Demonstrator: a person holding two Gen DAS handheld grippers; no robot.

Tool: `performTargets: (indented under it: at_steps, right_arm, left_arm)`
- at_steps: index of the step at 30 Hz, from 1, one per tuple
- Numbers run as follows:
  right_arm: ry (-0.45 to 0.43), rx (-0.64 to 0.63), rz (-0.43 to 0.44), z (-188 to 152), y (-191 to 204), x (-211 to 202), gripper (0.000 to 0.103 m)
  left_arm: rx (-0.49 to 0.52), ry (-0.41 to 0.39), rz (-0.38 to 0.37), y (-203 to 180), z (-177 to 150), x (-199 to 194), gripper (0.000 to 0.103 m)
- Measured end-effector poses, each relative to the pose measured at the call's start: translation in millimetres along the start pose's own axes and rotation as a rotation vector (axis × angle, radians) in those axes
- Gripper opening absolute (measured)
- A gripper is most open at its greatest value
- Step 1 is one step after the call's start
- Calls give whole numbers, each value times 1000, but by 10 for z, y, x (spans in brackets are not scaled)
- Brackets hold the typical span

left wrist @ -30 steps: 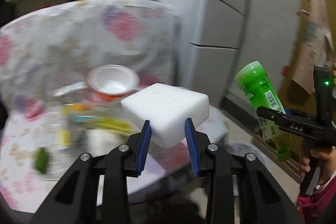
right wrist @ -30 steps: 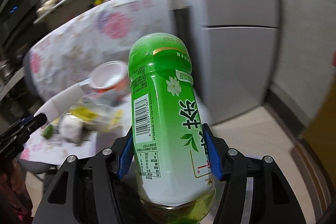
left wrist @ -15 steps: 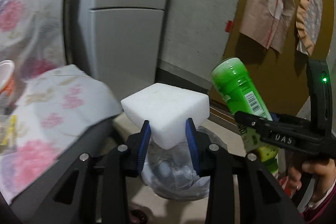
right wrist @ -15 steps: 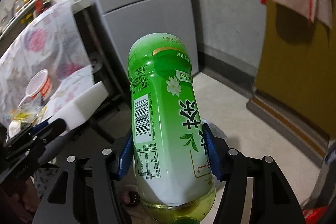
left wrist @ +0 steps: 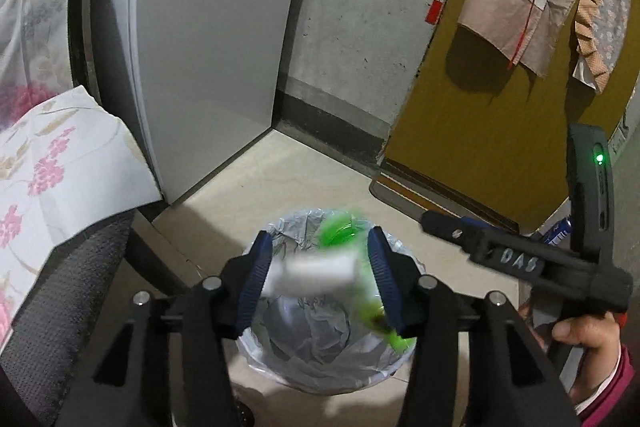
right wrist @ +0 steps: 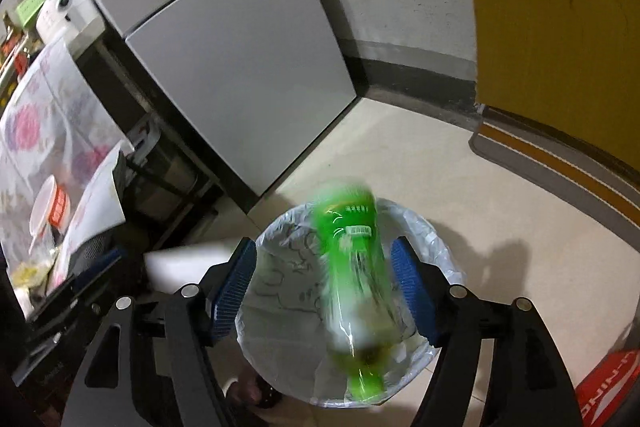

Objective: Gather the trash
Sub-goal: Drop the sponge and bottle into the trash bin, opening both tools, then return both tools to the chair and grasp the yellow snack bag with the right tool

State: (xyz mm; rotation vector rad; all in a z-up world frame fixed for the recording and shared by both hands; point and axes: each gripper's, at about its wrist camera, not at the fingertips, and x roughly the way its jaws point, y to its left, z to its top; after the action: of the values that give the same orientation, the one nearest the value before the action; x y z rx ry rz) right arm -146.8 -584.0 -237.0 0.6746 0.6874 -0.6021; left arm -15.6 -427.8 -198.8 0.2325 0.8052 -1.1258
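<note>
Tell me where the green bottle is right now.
In the right wrist view the green bottle is a blur between the opening right gripper pads, clear of both, above the lined trash bin on the floor beside the fridge.

Pale beige tiled floor (right wrist: 500, 227) spreads beyond the fingers, and 1 round trash bin lined with a crinkled grey plastic bag (right wrist: 432, 239) stands on it straight ahead of the fingertips. Past the bin, the tall grey fridge (right wrist: 240, 75) stands on the floor. Off to the right, a grey-edged doormat (right wrist: 560, 163) lies flat by the mustard-yellow door.
</note>
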Motion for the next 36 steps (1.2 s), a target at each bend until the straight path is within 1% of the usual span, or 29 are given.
performTargets:
  at_steps: [4,7,11,14,15,18,20,22,24,29,32,35,36]
  right_arm:
    - [-35,-14,-10,70,22,-198,71]
    - [-64,-41,-7,108,146,-363,71]
    - [-120,-95,17,157,456,-597,71]
    - [-162,-130,67,183,733,-764,71]
    - [-179,-149,106,189,885,-836,71]
    - [-190,-213,200,178,1283,-933,70]
    - [-184,-252,255,146,1542,-967,70]
    - [-156,-299,322,93,1858,-960,70]
    - [-124,-351,367,40,2115,-944,71]
    - [-62,-480,444,-164,2719,-881,71]
    - [-30,-592,474,-328,3084,-824,71]
    - [-1,-664,495,-454,3333,-755,71]
    - [11,-693,503,-509,3443,-704,71]
  left_arm:
    - [-26,-23,12,90,67,-124,49]
    - [-39,-40,40,166,89,-248,50]
    - [-40,-70,113,318,48,-543,50]
    - [-51,-101,170,488,5,-827,51]
    - [-60,-116,191,569,-16,-951,52]
    - [-83,-137,276,801,-78,-1313,54]
    - [-108,-138,340,987,-172,-1572,57]
    - [-141,-134,383,1127,-243,-1767,57]
    - [-186,-134,422,1297,-357,-2004,58]
    - [-297,-129,508,1664,-677,-2469,64]
    - [-379,-124,555,1927,-868,-2725,65]
    - [-441,-137,604,2136,-1010,-2943,65]
    - [-460,-142,631,2208,-1053,-3027,65]
